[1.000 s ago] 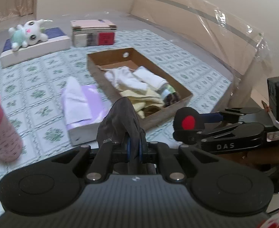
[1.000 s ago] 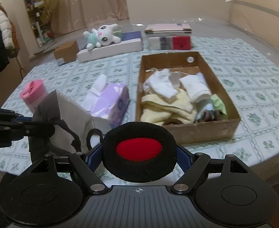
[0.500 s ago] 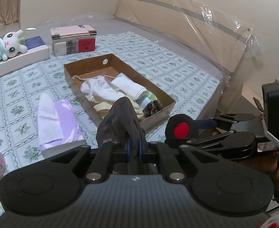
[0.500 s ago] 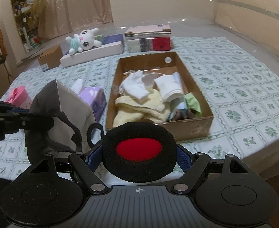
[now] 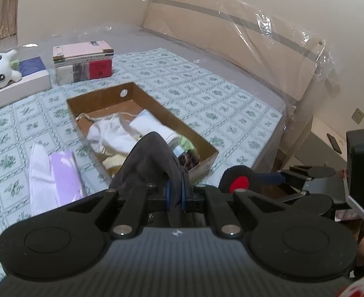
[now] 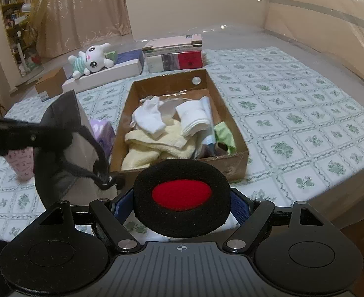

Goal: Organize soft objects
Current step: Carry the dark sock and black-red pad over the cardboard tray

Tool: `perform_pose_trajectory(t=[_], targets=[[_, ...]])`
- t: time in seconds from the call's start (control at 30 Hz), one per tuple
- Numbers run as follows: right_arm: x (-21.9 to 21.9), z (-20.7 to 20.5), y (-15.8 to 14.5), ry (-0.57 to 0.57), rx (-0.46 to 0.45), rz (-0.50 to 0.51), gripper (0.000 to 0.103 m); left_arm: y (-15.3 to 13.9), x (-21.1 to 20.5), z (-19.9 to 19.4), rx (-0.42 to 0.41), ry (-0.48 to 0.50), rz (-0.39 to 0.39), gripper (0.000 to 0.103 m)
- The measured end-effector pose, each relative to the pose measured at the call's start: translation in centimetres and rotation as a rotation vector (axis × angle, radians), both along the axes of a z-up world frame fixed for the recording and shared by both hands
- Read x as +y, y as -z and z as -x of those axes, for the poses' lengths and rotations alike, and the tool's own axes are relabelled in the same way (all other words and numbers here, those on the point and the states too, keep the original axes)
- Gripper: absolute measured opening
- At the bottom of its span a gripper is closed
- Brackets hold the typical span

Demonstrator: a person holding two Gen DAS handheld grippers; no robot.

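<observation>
Already the cardboard box (image 6: 234, 133) is holding white socks (image 6: 148, 118), a yellow towel (image 6: 154, 146) and other rolled cloths. Left gripper (image 5: 175, 193) is clamping a dark grey face mask (image 5: 152, 158) near the box; right gripper (image 6: 182, 206) is gripping a black-and-red foam pad (image 6: 182, 194). Both are waiting to be boxed. Writing on the books (image 6: 174, 57) is probably too blurred to read.

Cardboard box (image 6: 234, 165) holds towels (image 6: 157, 143); tissue pack (image 6: 103, 133) lies left; books (image 6: 174, 55) behind.
</observation>
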State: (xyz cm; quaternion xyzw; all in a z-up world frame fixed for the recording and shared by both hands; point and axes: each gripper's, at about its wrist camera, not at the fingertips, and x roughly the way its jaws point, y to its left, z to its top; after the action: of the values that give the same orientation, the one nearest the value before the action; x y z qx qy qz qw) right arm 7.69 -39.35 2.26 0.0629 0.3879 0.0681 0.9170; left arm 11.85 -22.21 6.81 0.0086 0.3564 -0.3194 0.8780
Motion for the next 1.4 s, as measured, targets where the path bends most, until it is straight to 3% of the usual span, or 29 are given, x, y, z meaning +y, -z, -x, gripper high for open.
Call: perform_pose_trajectory(t=[0.37,0.7,0.9,1.07,1.4], targets=[[-1.4,-2.9,-1.8,-0.01,-0.053,0.03,0.079,-3.7,-2.4,-3.8,-0.077,0.022,0.025,0.007],[-2.0,-9.8,-2.6,-0.064,-0.098,0.065,0.079,-3.7,-3.1,-12.4,-0.061,-0.021,0.017,0.007],[-2.0,-15.3,-1.8,-0.094,-0.095,0.08,0.079,-2.1,-3.2,-18.3,-0.066,-0.048,-0.05,0.007],[-1.7,-19.9,-0.5,-0.114,-0.078,0.087,0.079,1.2,-2.8,-22.7,-0.04,-0.076,-0.119,0.007],[-0.7,-26.7,2.1,-0.164,-0.06,0.159,0.079,6.0,-2.8,-27.2,-0.05,-0.109,-0.242,0.007]])
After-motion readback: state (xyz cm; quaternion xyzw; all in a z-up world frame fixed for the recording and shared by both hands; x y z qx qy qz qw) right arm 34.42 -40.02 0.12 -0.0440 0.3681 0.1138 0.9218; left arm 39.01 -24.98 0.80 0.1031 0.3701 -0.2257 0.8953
